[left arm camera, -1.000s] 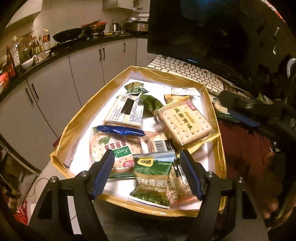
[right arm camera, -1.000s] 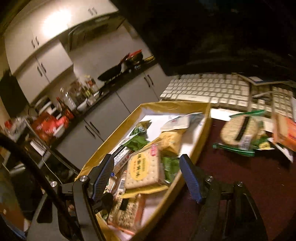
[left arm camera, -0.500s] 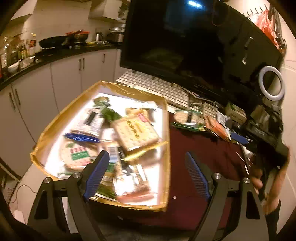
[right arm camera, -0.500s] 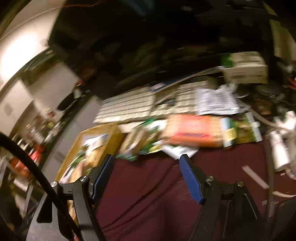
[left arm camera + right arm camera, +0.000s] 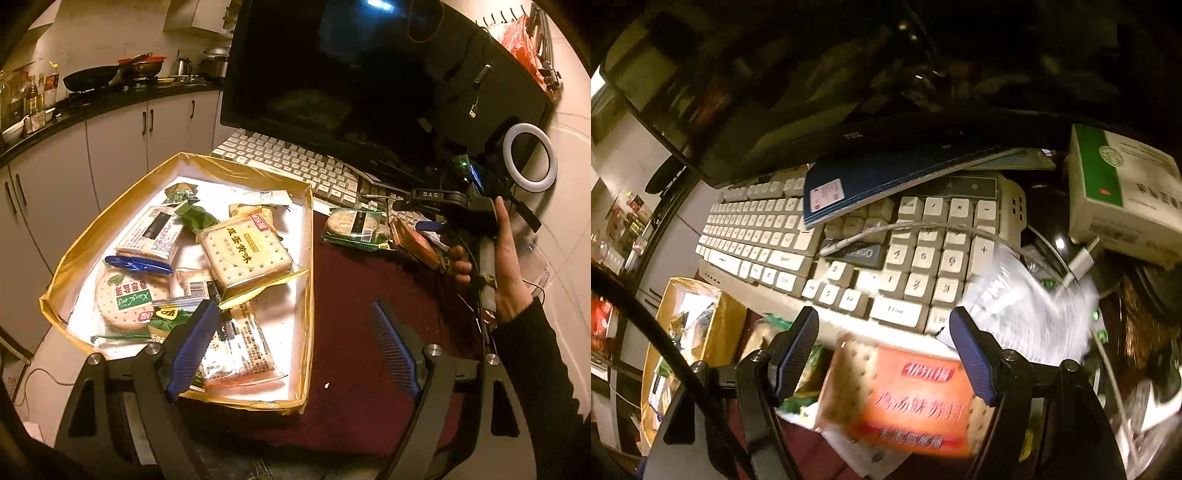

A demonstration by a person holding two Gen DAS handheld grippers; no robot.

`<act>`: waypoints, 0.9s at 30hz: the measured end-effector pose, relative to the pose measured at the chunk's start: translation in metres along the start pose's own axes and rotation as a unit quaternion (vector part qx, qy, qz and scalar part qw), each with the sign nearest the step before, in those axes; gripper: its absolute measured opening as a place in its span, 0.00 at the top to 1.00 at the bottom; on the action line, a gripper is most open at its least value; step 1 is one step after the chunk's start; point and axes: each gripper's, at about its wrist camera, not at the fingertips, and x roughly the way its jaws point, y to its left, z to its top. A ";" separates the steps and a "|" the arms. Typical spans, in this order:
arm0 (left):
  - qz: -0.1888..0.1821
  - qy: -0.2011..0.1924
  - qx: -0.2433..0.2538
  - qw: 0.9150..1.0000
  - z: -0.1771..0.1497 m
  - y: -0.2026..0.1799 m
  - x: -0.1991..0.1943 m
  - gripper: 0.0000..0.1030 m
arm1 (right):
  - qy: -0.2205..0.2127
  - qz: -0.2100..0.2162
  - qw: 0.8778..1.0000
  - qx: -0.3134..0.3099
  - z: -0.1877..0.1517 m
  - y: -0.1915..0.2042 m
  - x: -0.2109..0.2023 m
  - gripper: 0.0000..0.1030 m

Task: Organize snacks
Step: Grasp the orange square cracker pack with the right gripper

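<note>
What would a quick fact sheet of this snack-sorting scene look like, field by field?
Place: dark red table by a kitchen counter
Container: gold box holding many cracker packets
Top packet in box: square yellow cracker pack
Loose snacks: round cracker pack and orange cracker pack, near the keyboard
Left tongs: open, empty, over the box edge
Right tongs: open, either side of the orange cracker pack, not gripping

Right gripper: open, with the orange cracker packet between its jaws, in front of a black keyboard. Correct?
Not quite. In the right wrist view the keyboard is white, not black. The right gripper is open, with the orange cracker packet between its jaws.
</note>
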 end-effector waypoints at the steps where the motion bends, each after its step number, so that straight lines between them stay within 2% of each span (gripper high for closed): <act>1: 0.000 0.002 0.001 1.000 -0.001 0.000 0.001 0.18 | 0.005 0.002 1.000 0.001 -0.002 -0.001 -0.002 0.29; 6: -0.002 0.002 0.003 1.000 -0.002 -0.002 0.000 0.18 | 0.015 0.020 1.000 -0.017 -0.020 -0.014 -0.015 0.29; 11: -0.005 0.007 0.007 1.000 -0.003 -0.009 0.004 0.18 | 0.005 0.039 0.999 -0.015 0.001 -0.015 -0.004 0.29; 15: -0.005 0.005 0.019 1.000 -0.005 -0.016 0.003 0.18 | 0.028 0.035 0.999 -0.012 0.004 -0.010 -0.001 0.27; 17: -0.004 0.005 0.021 1.000 -0.006 -0.016 0.003 0.18 | 0.042 0.043 0.998 -0.003 -0.009 -0.014 -0.006 0.28; 20: -0.003 0.010 0.018 1.000 -0.006 -0.014 0.005 0.18 | 0.047 0.032 0.998 0.009 -0.033 -0.021 -0.024 0.28; 24: -0.009 0.017 0.017 1.000 -0.006 -0.015 0.008 0.18 | 0.049 0.081 0.995 0.032 -0.067 -0.031 -0.048 0.28; 27: -0.027 0.038 0.022 0.999 -0.003 -0.019 0.020 0.18 | 0.039 0.080 0.996 0.009 -0.089 -0.028 -0.059 0.28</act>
